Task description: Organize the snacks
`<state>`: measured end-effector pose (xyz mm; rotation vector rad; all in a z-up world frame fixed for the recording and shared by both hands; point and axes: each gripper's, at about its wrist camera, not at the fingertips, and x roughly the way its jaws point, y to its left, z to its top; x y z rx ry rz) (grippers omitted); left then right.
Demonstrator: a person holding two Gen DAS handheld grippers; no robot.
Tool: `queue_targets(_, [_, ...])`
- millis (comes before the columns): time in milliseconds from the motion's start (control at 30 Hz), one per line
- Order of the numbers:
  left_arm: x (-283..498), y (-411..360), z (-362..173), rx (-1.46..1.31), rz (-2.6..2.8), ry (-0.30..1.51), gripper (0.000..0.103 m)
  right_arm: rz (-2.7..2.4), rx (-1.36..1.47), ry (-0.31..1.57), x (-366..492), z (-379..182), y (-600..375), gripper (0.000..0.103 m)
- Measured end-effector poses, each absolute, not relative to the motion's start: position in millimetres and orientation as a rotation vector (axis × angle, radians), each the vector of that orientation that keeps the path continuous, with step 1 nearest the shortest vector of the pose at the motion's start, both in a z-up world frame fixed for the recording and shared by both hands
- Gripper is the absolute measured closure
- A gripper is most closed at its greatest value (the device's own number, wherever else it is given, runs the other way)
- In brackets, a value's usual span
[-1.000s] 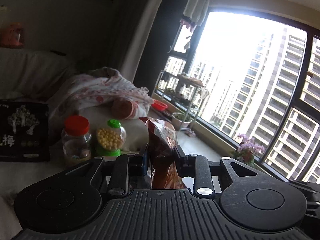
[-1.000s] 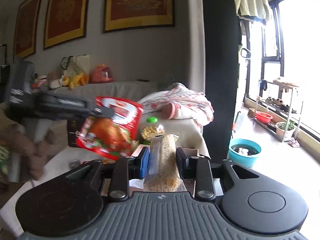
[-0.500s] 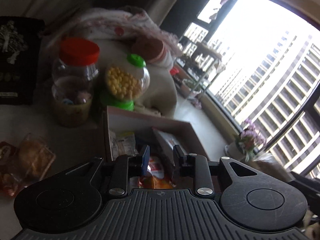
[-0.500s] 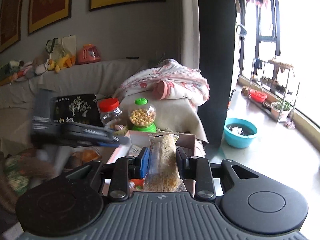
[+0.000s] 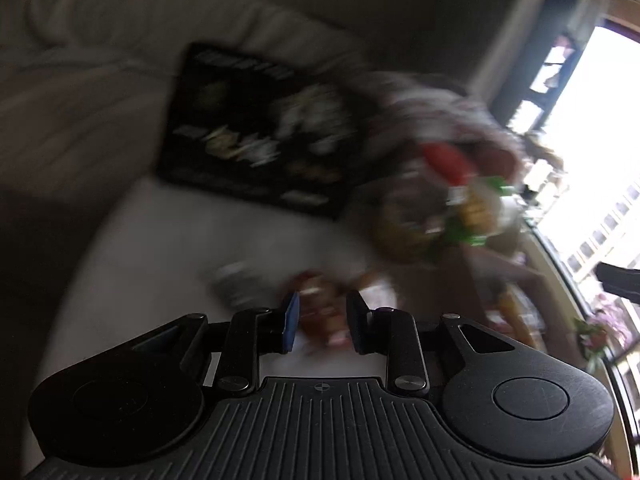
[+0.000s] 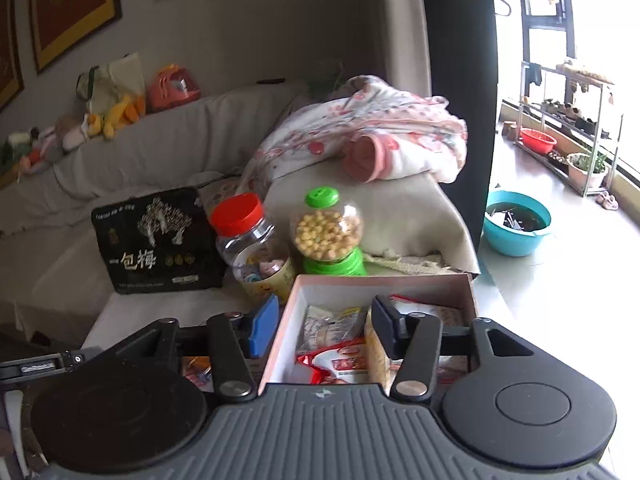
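In the right wrist view a pink box (image 6: 380, 282) stands on the white table and holds several snack packets, among them a red and white one (image 6: 344, 364) and a tan one (image 6: 376, 354). My right gripper (image 6: 326, 326) is open over the box, with the tan packet by its right finger. The left wrist view is blurred. My left gripper (image 5: 322, 326) is open above a small reddish snack packet (image 5: 322, 316) on the table.
A black snack bag (image 6: 160, 240), a red-lidded jar (image 6: 250, 242) and a green-capped jar of yellow balls (image 6: 328, 232) stand behind the box. A sofa with a blanket (image 6: 360, 136) lies beyond. A teal basin (image 6: 516, 222) is on the floor at right.
My right gripper has opened and let go of the tan packet into the box. My left gripper, empty after dropping the red packet, has swung left toward loose snacks.
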<state>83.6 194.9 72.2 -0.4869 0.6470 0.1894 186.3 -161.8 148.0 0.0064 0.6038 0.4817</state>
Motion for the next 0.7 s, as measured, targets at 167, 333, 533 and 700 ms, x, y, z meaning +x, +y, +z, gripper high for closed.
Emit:
queue_targets(167, [86.2, 232.7, 27.6, -0.621, 0.255, 0.671, 0.073, 0.519, -0.093, 0.638, 186.6, 136.5, -118.5, 0.048])
queue_targets(333, [86.6, 243.5, 4.8, -0.663, 0.294, 0.638, 0.074, 0.599, -0.225, 0.647, 182.1, 101.1, -48.4, 0.039])
queue_targets(533, [87.2, 251.6, -0.9, -0.686, 0.299, 0.526, 0.074, 0.64, -0.228, 0.75, 213.3, 49.1, 26.6, 0.037])
queue_targets(700, [80.7, 251.2, -4.7, -0.661, 0.277, 0.51, 0.074, 0.467, -0.222, 0.725, 250.9, 27.0, 61.6, 0.033])
